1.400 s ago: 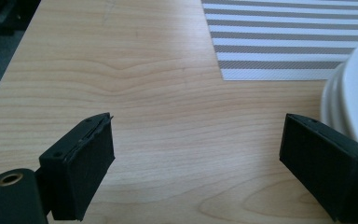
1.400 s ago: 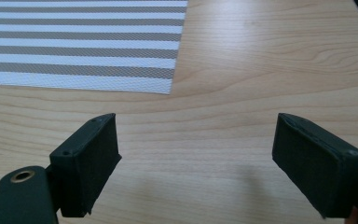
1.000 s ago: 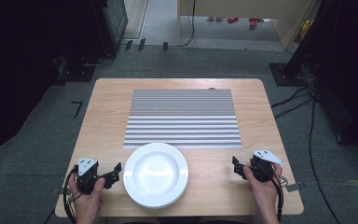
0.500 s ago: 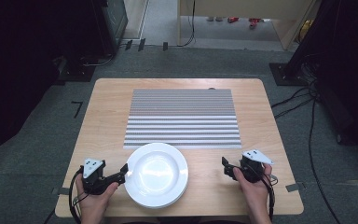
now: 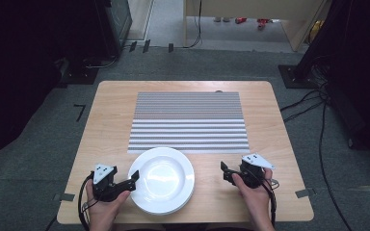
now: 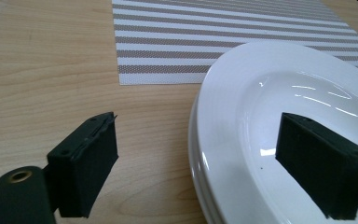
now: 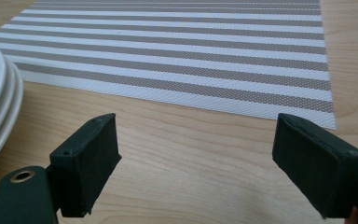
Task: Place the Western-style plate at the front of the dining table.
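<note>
The stack of white plates (image 5: 162, 179) sits at the near edge of the wooden surface (image 5: 270, 125), its far rim overlapping the front edge of the striped placemat (image 5: 189, 121). The left claw (image 5: 134, 179) is wide open and holds nothing, with one jaw out over the bare wood and the other above the plates' sloping rim, so the left edge of the stack lies between them. The right gripper view shows three rims stacked on each other, and that seems to me the main risk: if the claw shuts at this height it may pinch just the top plate, or catch two unevenly, and the glossy rim could slip out of the pads. A sideways nudge rather than a clean bite could also shove the whole stack to the right or towards the near edge, which is close. The right claw (image 5: 225, 172) is likewise wide open and empty, low over bare wood to the right of the plates and apart from them. It gives no support on that side, so a one-sided lift would probably tip the plate and drag it over the mat's edge.
</note>
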{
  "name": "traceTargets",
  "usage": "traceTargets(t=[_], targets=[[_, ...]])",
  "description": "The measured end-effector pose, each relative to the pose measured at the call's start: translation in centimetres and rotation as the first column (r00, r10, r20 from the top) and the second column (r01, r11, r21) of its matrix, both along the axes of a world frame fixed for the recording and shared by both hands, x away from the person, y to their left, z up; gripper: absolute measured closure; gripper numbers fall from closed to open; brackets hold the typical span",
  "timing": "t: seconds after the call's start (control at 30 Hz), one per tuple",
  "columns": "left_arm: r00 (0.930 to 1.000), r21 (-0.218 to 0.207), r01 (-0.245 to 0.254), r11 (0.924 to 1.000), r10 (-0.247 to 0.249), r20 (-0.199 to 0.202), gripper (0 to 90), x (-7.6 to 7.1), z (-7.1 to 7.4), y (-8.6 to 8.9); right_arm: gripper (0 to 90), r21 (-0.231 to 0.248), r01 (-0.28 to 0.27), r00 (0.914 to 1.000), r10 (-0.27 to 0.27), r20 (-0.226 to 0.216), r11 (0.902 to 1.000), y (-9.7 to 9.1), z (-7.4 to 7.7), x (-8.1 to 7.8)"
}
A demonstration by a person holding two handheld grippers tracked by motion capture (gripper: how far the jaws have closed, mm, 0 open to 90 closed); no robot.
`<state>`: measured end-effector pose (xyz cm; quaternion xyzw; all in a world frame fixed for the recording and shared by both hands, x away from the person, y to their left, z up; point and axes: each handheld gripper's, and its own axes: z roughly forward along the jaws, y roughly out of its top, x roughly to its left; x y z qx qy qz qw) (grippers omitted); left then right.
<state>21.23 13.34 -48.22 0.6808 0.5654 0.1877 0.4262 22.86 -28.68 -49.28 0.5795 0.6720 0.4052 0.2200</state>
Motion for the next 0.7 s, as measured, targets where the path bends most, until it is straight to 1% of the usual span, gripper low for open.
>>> traceTargets(t=[0.13, 0.17, 0.37, 0.7], targets=[[0.9999, 0.002, 0.012, 0.9999, -0.012, -0.004, 13.3, 0.0, -0.1, -0.5, 14.7, 0.016, -0.019, 0.9998, 0.019, 0.01, 0.9997, 0.7, 0.1, 0.0], [0.9999, 0.005, 0.016, 0.9999, -0.016, -0.006, 13.3, -0.1, -0.1, -0.6, 14.7, 0.016, -0.03, 0.9995, 0.03, 0.012, 0.9994, 1.2, 0.1, 0.0], [0.9996, 0.01, 0.023, 0.9997, -0.023, -0.018, 13.4, 0.0, -0.4, -0.9, 14.8, 0.005, -0.056, 0.9983, 0.056, 0.015, 0.9984, 2.3, 0.1, -0.1], [0.9991, 0.021, 0.032, 0.9993, -0.031, -0.029, 13.9, 0.0, -0.7, -1.2, 14.9, -0.001, -0.091, 0.9958, 0.091, 0.003, 0.9958, 3.9, 0.0, -0.3]])
